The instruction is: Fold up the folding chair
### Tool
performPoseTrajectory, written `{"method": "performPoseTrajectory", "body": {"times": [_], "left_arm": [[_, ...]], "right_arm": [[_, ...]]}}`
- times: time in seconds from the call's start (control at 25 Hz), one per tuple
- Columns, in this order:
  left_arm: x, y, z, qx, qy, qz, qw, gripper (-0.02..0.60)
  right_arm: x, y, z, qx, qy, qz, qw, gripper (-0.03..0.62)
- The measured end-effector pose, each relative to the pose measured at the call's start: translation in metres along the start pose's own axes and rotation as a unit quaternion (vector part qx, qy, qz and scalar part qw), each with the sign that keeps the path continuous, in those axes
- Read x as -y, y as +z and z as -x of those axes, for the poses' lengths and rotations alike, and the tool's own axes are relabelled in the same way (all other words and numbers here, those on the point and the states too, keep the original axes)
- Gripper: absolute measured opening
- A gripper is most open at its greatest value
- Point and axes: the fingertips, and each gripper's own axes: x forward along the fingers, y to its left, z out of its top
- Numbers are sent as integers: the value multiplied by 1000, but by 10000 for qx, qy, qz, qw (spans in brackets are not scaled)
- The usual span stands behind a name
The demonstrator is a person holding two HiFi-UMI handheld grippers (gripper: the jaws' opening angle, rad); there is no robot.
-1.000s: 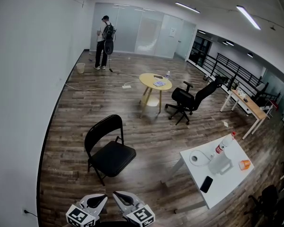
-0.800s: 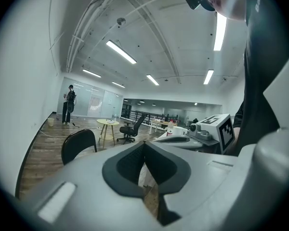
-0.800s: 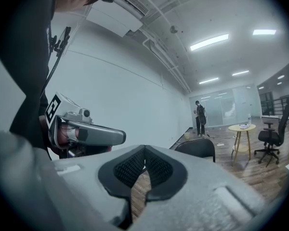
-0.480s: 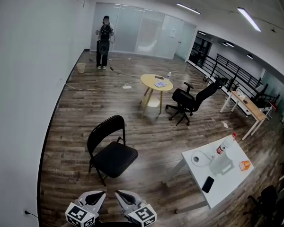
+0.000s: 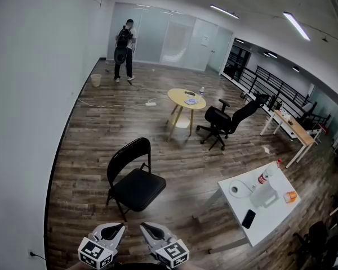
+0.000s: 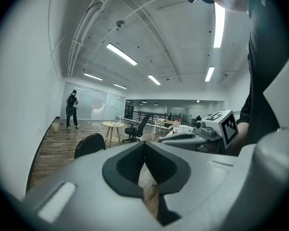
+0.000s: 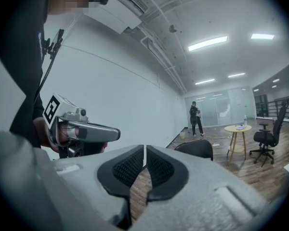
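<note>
A black folding chair (image 5: 136, 187) stands unfolded on the wood floor, its back to the left wall and its seat facing right. Both grippers sit at the bottom edge of the head view, short of the chair and apart from it. My left gripper (image 5: 119, 226) is shut with nothing in it, and so is my right gripper (image 5: 144, 225). The left gripper (image 6: 144, 143) points past the chair's backrest (image 6: 90, 145). Beyond the right gripper (image 7: 144, 148) the backrest (image 7: 195, 149) shows to the right of the jaws.
A round yellow table (image 5: 186, 99) and a black office chair (image 5: 224, 119) stand farther back. A white table (image 5: 267, 218) with a bottle, tape roll and phone is at the right. A person (image 5: 124, 49) stands by the far glass wall. A white wall runs along the left.
The chair sits slightly nearer and more to the right in the head view. Both grippers have edged a little to the right. The person at the far wall has shifted position.
</note>
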Motion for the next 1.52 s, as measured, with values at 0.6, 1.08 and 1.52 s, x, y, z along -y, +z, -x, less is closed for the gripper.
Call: {"method": "performPoseTrajectory", "body": {"times": [0.6,1.08,1.52], "left_arm": [[-22,-6,19,-62,-233,-178,9996,14],[-38,1,-8,-108,-36,-161,9998,15],[-51,7,-58,-257,341,-111,9990,28]], "right_arm": [[-17,3,-23,-47,-216,-27,9998,21],[29,4,-27,16,-361,-190,9992,26],[91,-1,-29,29,-151,-420,9990,34]]}}
